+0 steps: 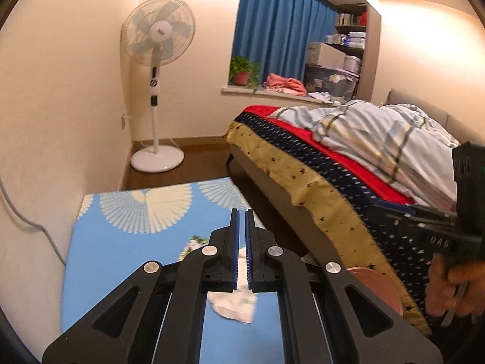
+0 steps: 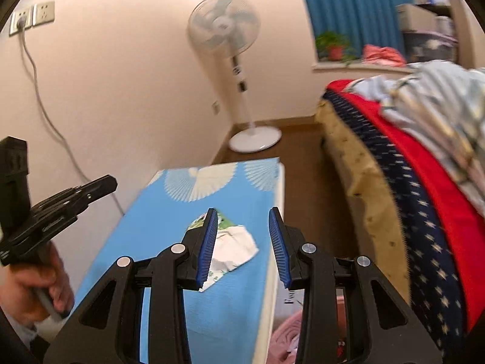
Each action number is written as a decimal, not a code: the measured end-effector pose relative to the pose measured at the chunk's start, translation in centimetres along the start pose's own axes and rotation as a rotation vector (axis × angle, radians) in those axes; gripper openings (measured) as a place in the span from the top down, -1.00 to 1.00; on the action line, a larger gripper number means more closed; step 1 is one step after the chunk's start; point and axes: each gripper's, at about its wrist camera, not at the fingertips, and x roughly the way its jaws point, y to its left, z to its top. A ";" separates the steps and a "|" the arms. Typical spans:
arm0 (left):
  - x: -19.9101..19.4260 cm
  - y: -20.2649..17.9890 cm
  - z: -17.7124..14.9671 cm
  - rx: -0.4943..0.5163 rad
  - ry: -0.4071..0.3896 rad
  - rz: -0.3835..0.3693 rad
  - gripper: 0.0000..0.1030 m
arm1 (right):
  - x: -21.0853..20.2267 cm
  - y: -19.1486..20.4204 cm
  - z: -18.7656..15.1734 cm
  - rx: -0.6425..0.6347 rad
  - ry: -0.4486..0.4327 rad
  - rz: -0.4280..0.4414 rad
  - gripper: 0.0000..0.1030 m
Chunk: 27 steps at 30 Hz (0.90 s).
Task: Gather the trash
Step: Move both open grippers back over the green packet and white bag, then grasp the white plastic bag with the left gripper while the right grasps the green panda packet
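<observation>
- crumpled white paper wrapper with green print [image 2: 233, 250] lies on the blue surface with white fan-shaped pattern [image 2: 194, 309], towards its right side, short of the edge; nothing touches it; in the left wrist view the same wrapper [image 1: 235, 305] shows below and behind the closed fingers, partly hidden by them
- left gripper [image 1: 241, 215]: jaws all but shut, only a thin slit between the blue ribbed pads, nothing held; it hangs above the surface, clear of the wrapper
- right gripper [image 2: 242, 214]: jaws partly open, a clear gap between the blue pads, nothing between them; the wrapper sits under the left finger in this view, the gripper above it, not touching
- a hand [image 2: 28, 288] grips the left gripper's handle at the left edge of the right wrist view; another hand [image 1: 448, 288] holds the right gripper at the right edge of the left wrist view
- pink round bin [image 1: 380, 288] just beside the surface's right edge, between it and the bed; pink rim also low in the right wrist view, contents unclear
- bed with yellow, navy starred and red covers and a pale checked quilt [image 1: 348, 163] to the right
- white standing fan [image 1: 157, 36] in the far corner; blue curtain [image 1: 279, 21] over a sill with a potted green plant [image 1: 242, 71]
- grey cable [image 2: 39, 91] runs down the wall from a socket
</observation>
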 end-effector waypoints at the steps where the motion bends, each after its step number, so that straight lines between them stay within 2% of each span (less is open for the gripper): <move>1: 1.0 1.3 -0.6 -0.024 0.010 -0.003 0.92 | 1.4 -0.1 0.0 -0.015 0.015 0.012 0.30; 4: 3.7 4.2 -2.1 -0.086 0.050 -0.007 0.92 | 4.5 -0.1 -0.6 -0.043 0.051 0.023 0.30; 7: 6.0 6.4 -3.5 -0.117 0.090 -0.002 0.92 | 8.2 -1.1 -1.4 -0.010 0.101 0.063 0.30; 12: 9.3 8.9 -5.8 -0.139 0.149 0.001 0.92 | 12.6 -2.6 -2.2 0.020 0.152 0.087 0.30; 17: 12.1 10.4 -7.3 -0.162 0.195 -0.029 0.92 | 16.3 -2.7 -3.0 0.026 0.196 0.115 0.29; 18: 12.5 10.5 -7.5 -0.164 0.199 -0.035 0.92 | 17.0 -2.6 -3.1 0.020 0.205 0.123 0.26; 20: 13.7 10.7 -7.7 -0.163 0.209 -0.046 0.92 | 18.2 -2.6 -3.3 0.012 0.228 0.130 -0.06; 21: 14.1 10.8 -7.8 -0.165 0.212 -0.049 0.89 | 18.8 -2.7 -3.5 0.010 0.240 0.132 -0.07; 22: 14.7 11.1 -7.9 -0.173 0.217 -0.053 0.82 | 19.2 -2.7 -3.7 0.008 0.247 0.131 -0.08; 24: 15.4 11.5 -8.0 -0.188 0.219 -0.056 0.31 | 20.2 -2.9 -3.9 0.007 0.264 0.125 -0.08; 26: 16.2 11.8 -8.0 -0.205 0.215 -0.058 0.18 | 20.9 -3.1 -4.1 0.013 0.278 0.137 -0.08; 27: 16.6 12.0 -8.0 -0.208 0.219 -0.060 0.17 | 21.1 -3.1 -4.1 0.011 0.283 0.140 -0.08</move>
